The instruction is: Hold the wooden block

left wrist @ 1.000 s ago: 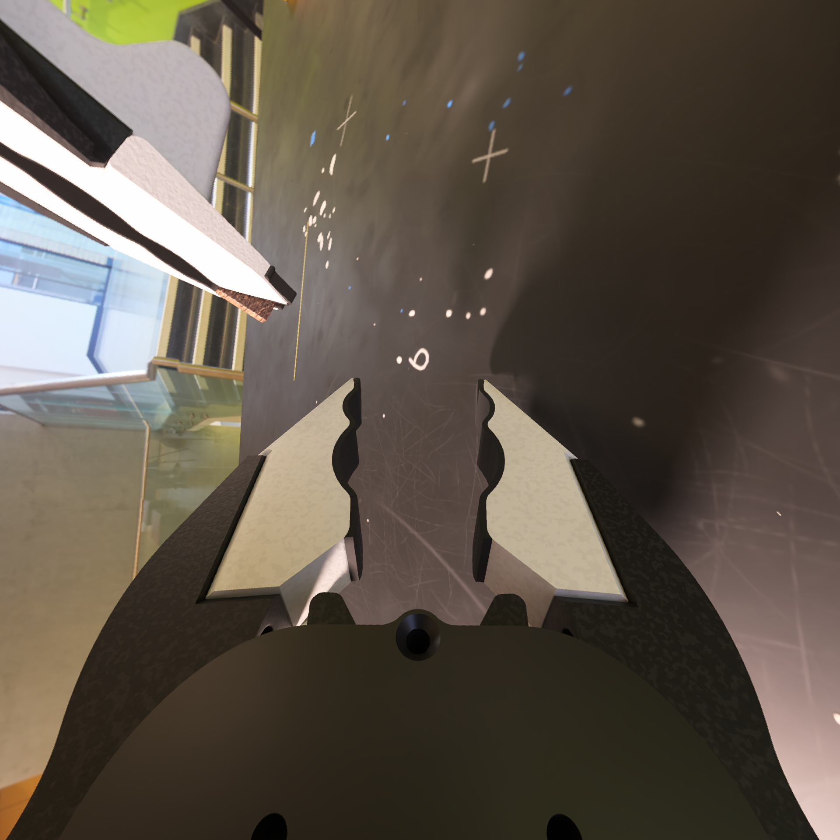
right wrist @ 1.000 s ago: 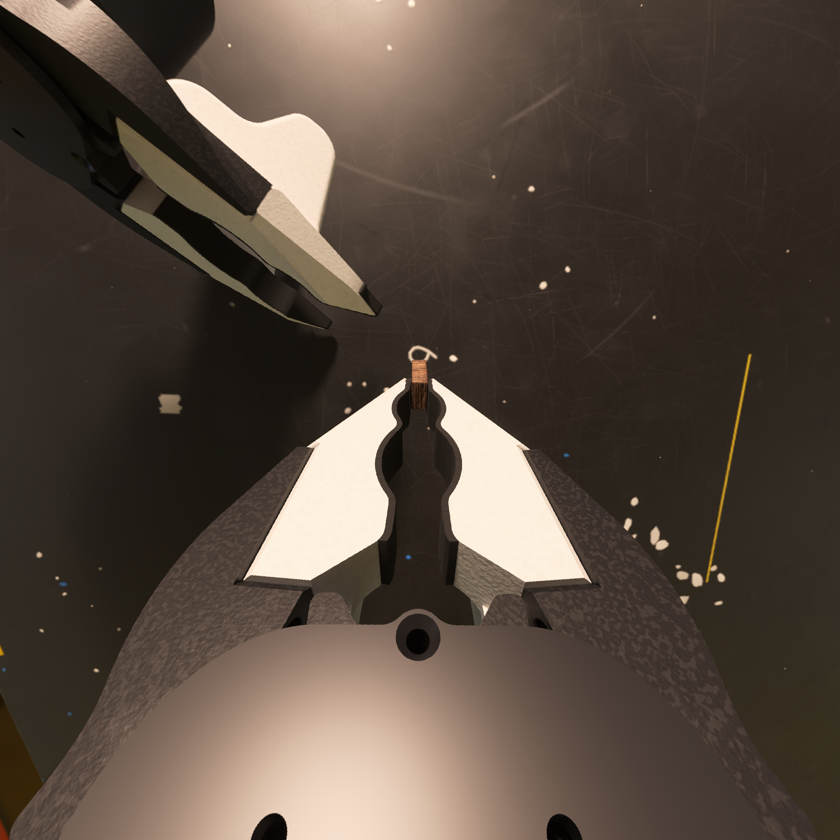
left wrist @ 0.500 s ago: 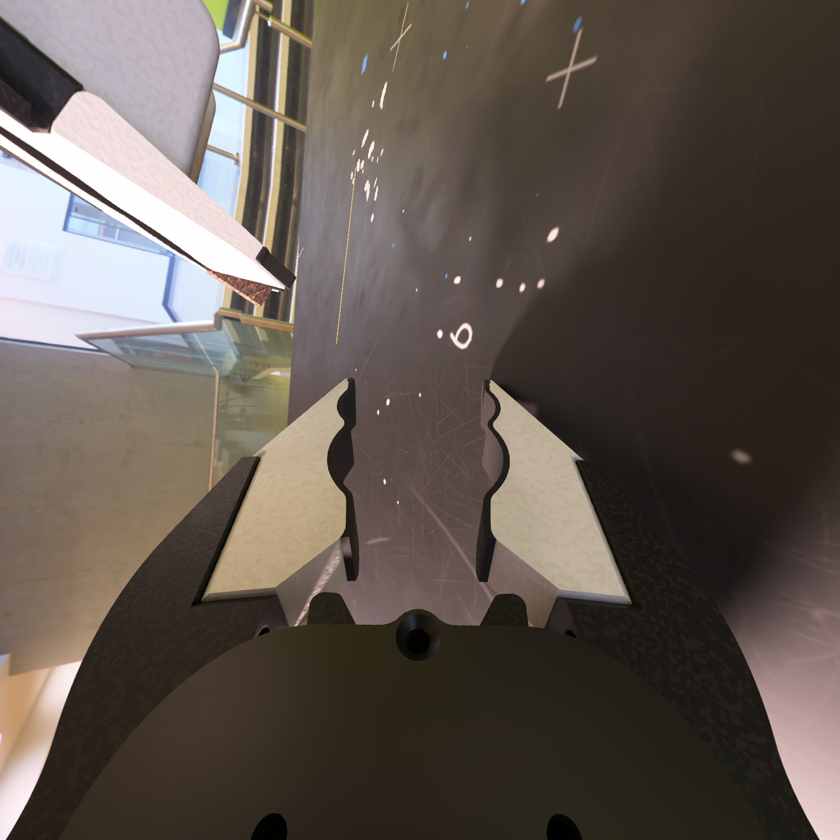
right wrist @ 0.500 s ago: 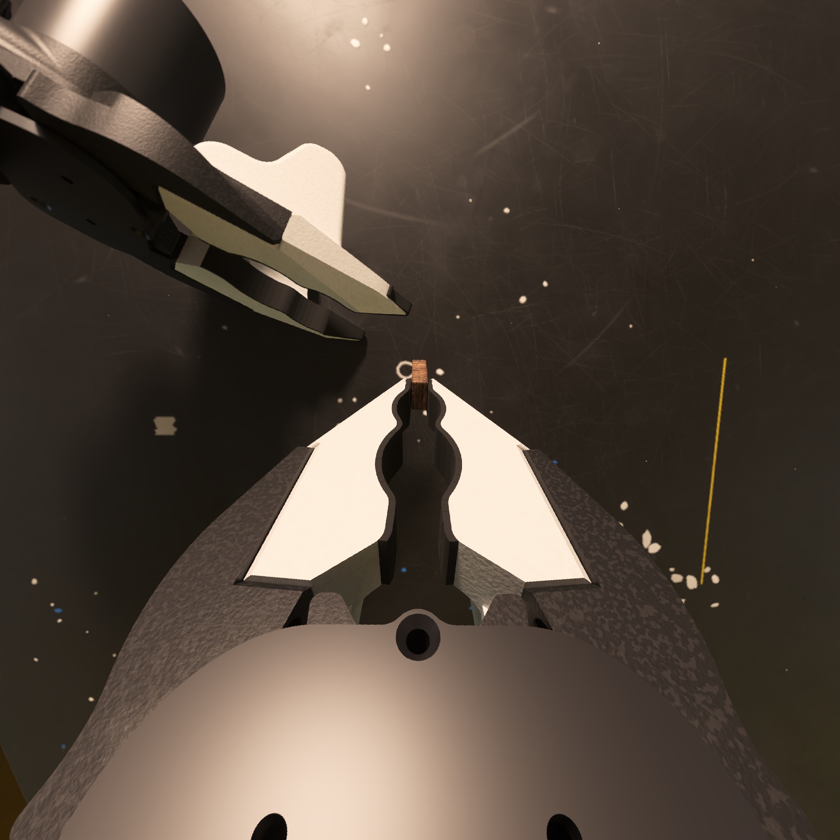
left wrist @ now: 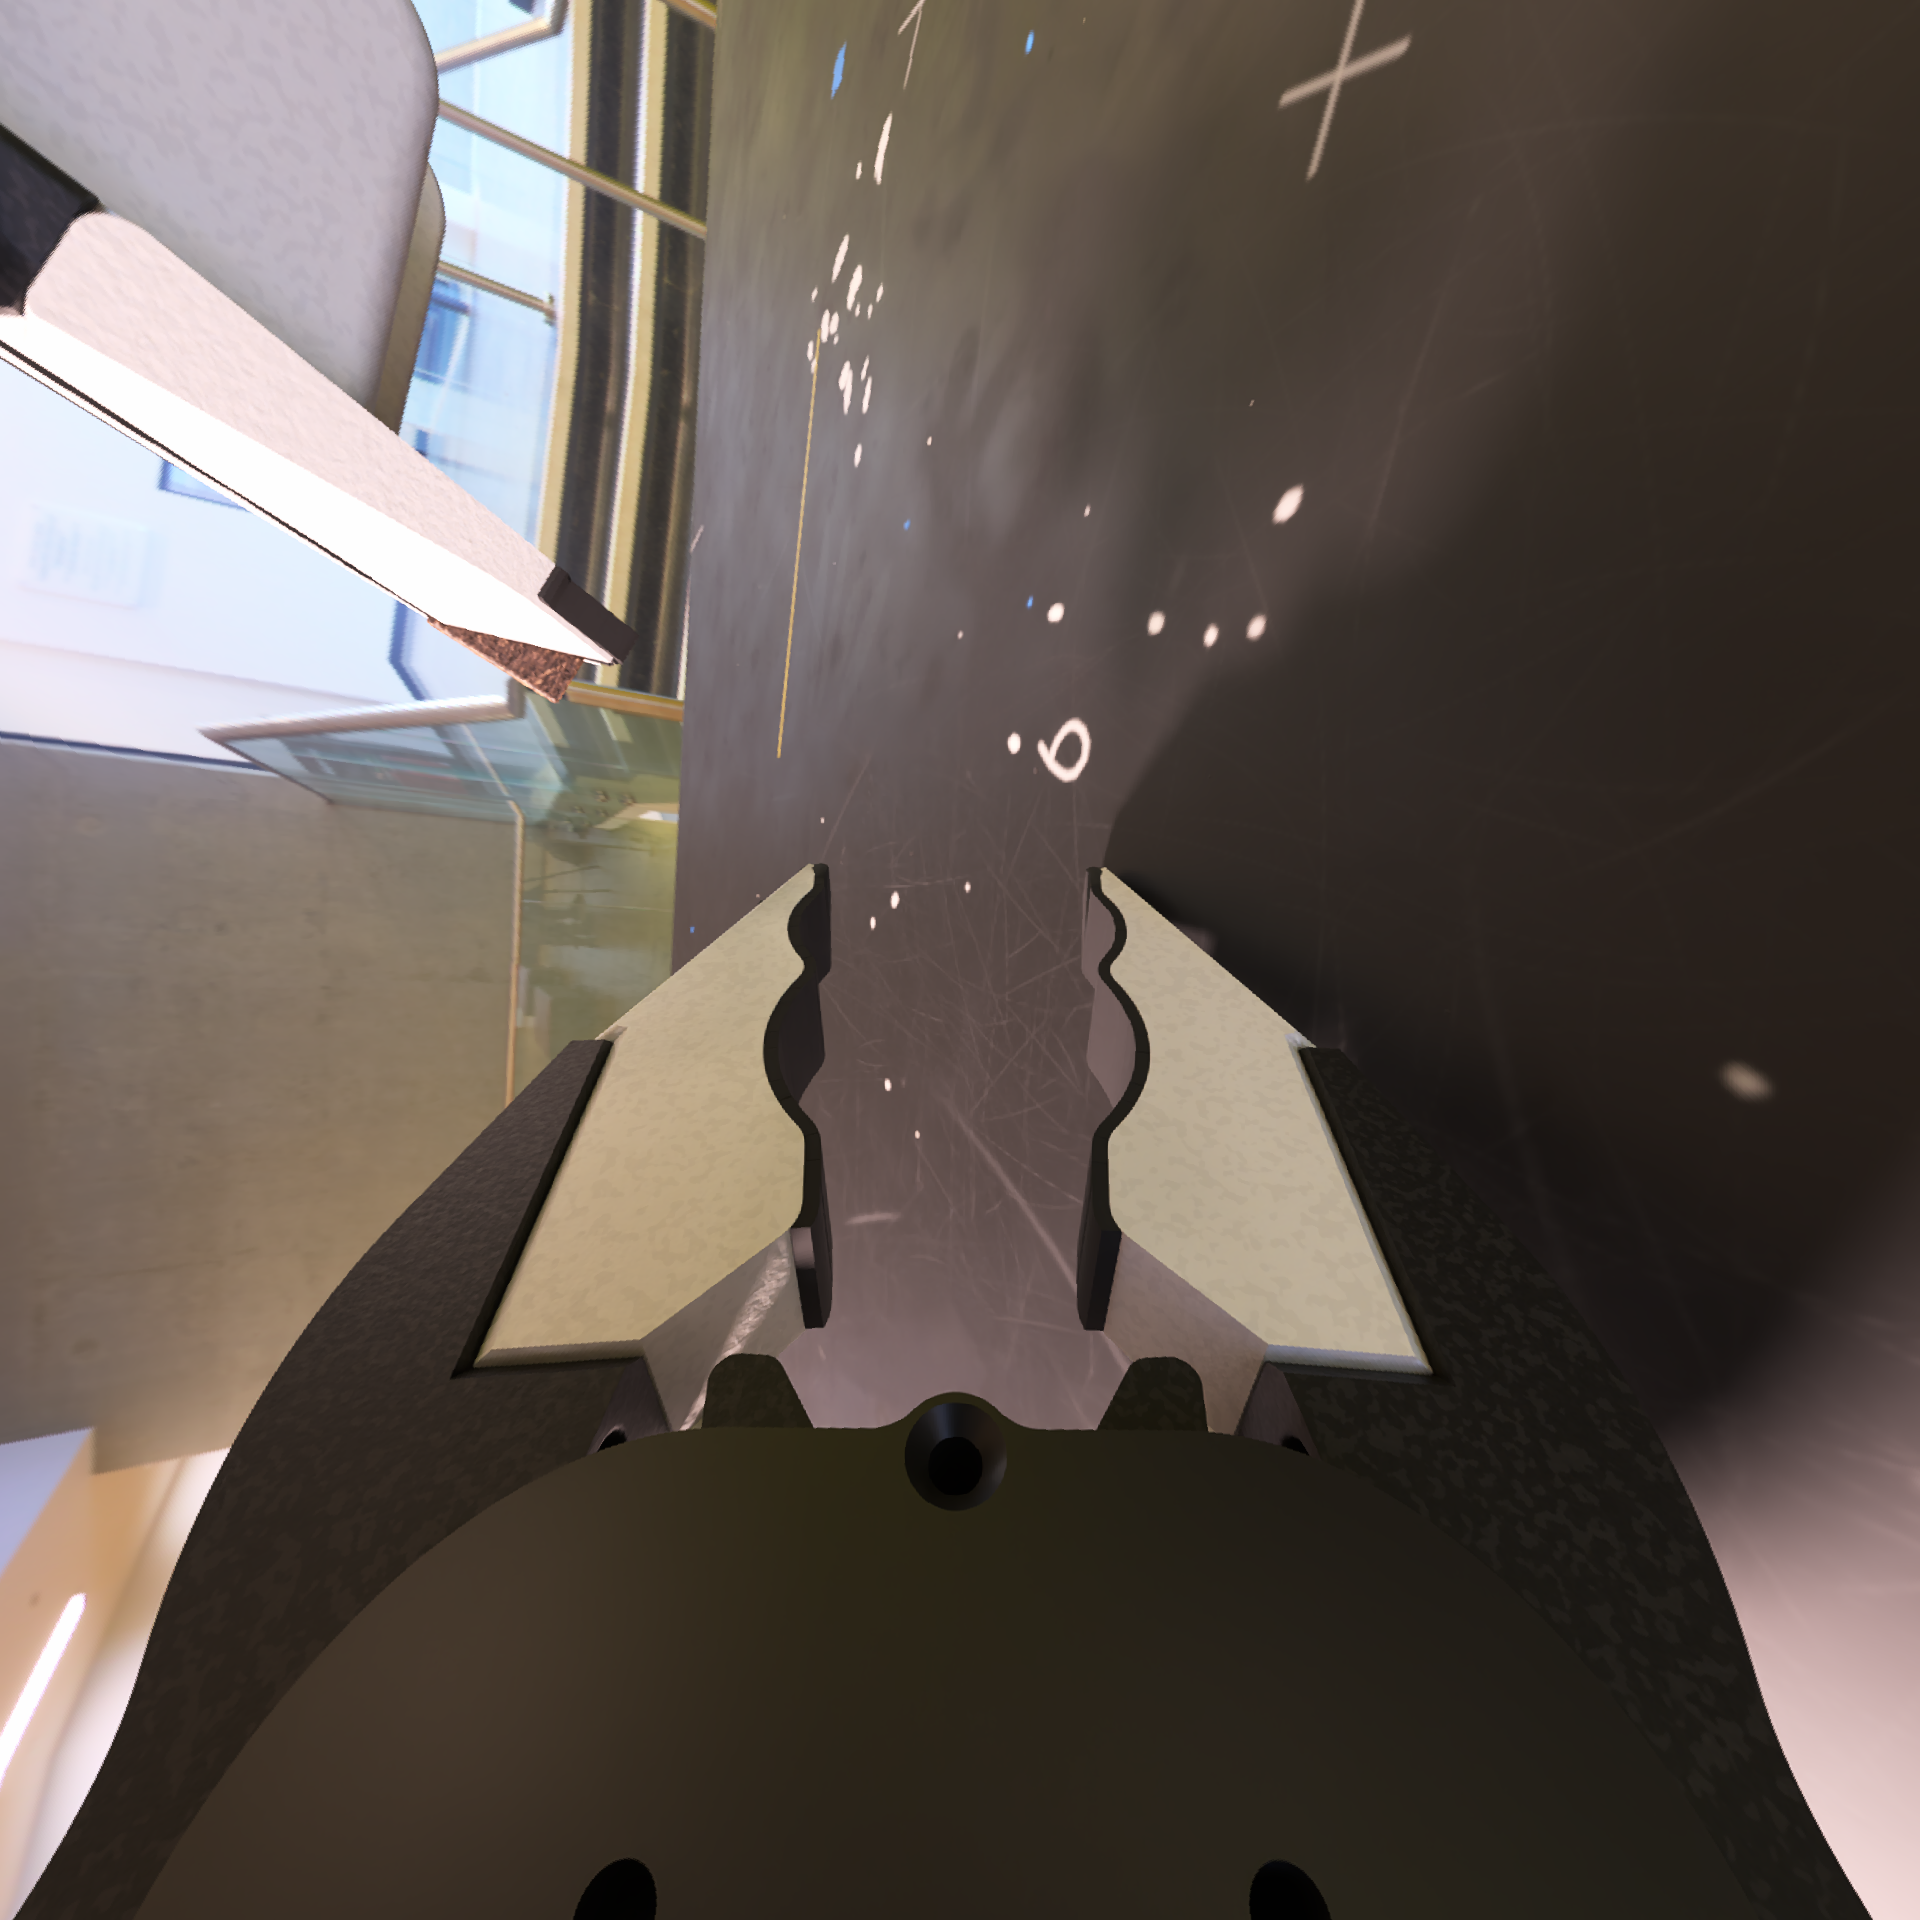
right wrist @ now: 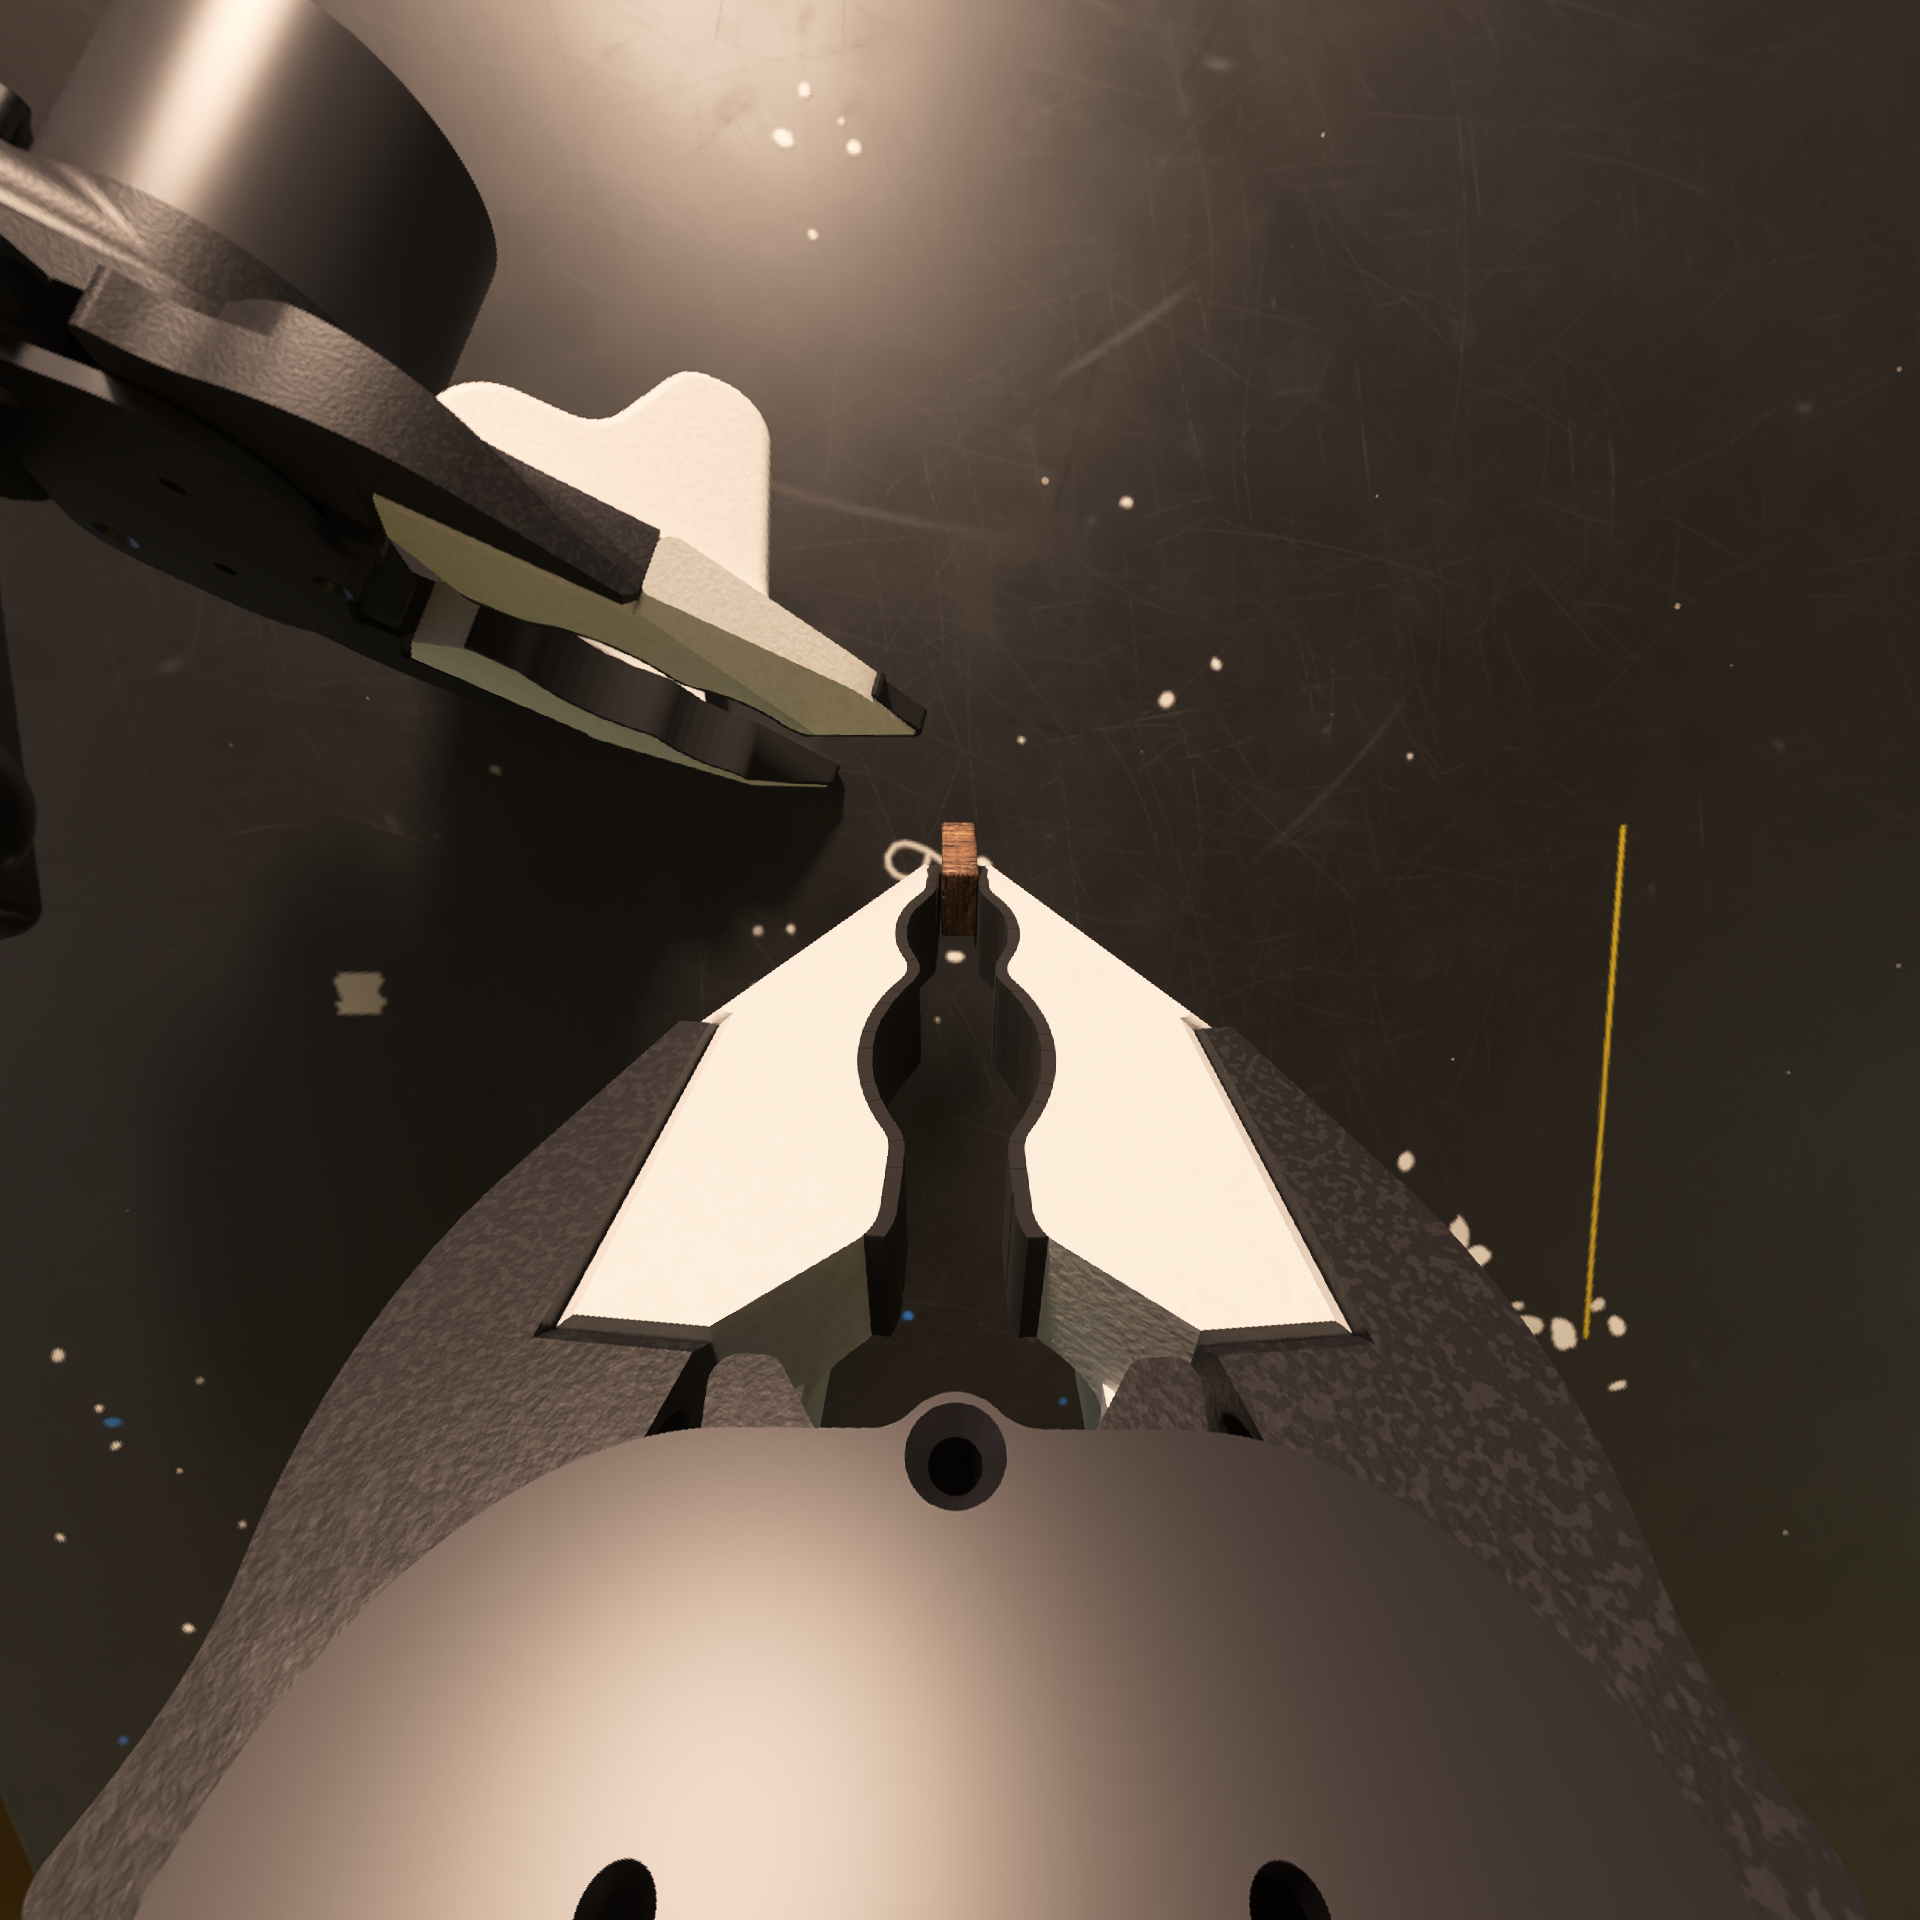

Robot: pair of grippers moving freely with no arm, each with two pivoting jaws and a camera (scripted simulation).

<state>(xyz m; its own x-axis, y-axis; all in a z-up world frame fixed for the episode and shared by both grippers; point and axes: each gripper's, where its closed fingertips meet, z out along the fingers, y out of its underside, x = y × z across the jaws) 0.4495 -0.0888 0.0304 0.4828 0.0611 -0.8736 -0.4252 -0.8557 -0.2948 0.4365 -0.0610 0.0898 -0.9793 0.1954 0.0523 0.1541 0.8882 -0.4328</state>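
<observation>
My right gripper is shut on a thin wooden block, seen edge-on between its fingertips, above the dark table. In the left wrist view the right gripper comes in from the upper left with the brown block sticking out under its tip. My left gripper is open and empty, tilted sideways, with bare tabletop between its fingers. In the right wrist view the left gripper sits up and left of the block, a short gap away.
The dark scratched table carries white paint specks, chalk crosses and a thin yellow line. The table's edge runs past windows and railings to the left in the left wrist view.
The left gripper has come closer to the right gripper's tip and the block, and its view has kept tilting. The right gripper still grips the block.
</observation>
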